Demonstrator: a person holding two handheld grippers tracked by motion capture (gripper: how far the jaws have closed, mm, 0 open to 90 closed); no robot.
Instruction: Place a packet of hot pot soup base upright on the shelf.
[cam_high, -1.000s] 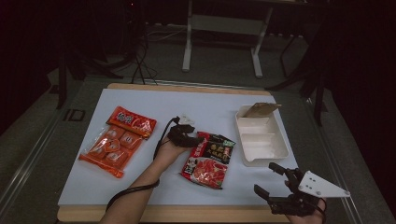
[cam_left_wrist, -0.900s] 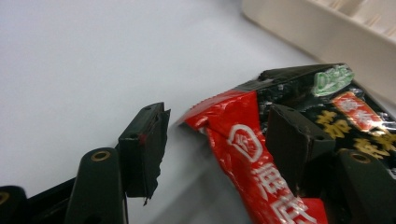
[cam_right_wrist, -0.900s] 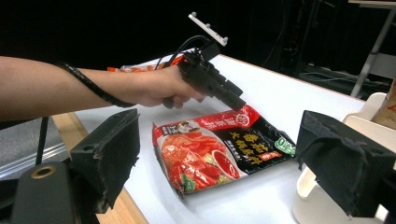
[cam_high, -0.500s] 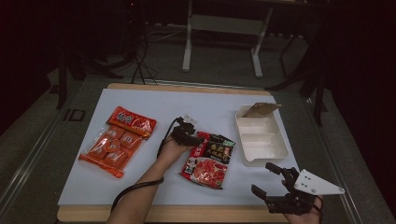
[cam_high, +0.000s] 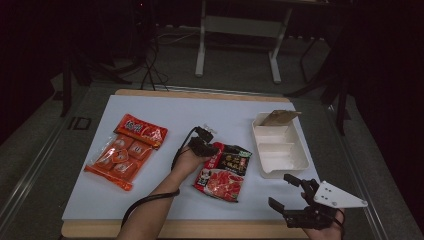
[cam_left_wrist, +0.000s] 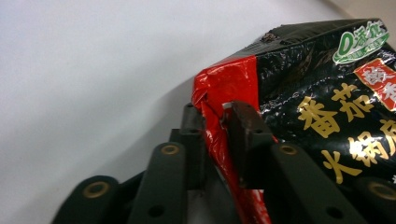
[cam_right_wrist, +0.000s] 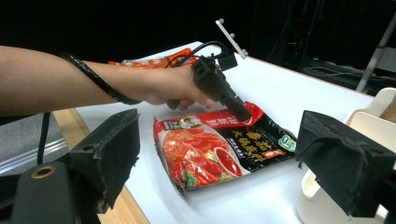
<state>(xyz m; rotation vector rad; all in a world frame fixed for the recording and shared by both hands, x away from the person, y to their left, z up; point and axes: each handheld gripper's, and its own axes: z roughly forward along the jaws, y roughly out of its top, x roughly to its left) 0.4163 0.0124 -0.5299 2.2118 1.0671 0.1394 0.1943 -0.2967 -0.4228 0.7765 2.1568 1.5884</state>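
Note:
A red and black noodle packet (cam_high: 223, 172) lies flat near the middle of the white table top. My left gripper (cam_high: 212, 149) comes in at its upper left corner. In the left gripper view its jaws (cam_left_wrist: 212, 109) have just been closing and now pinch the red sealed edge of the packet (cam_left_wrist: 327, 93), one jaw on each side. The right gripper view shows the same grip on the packet (cam_right_wrist: 210, 149), with the left gripper (cam_right_wrist: 243, 116) angled down. My right gripper (cam_high: 280, 190) hovers open at the front right of the table, holding nothing.
A white divided tray (cam_high: 280, 150) stands right of the packet, with a brown paper piece (cam_high: 280, 117) at its far end. Two orange-red snack packs (cam_high: 142, 131) (cam_high: 117, 157) lie at the left. The wooden table edge (cam_high: 200, 229) runs along the front.
My left gripper has shifted slightly right and down onto the corner of the noodle packet. The right gripper has stayed where it was.

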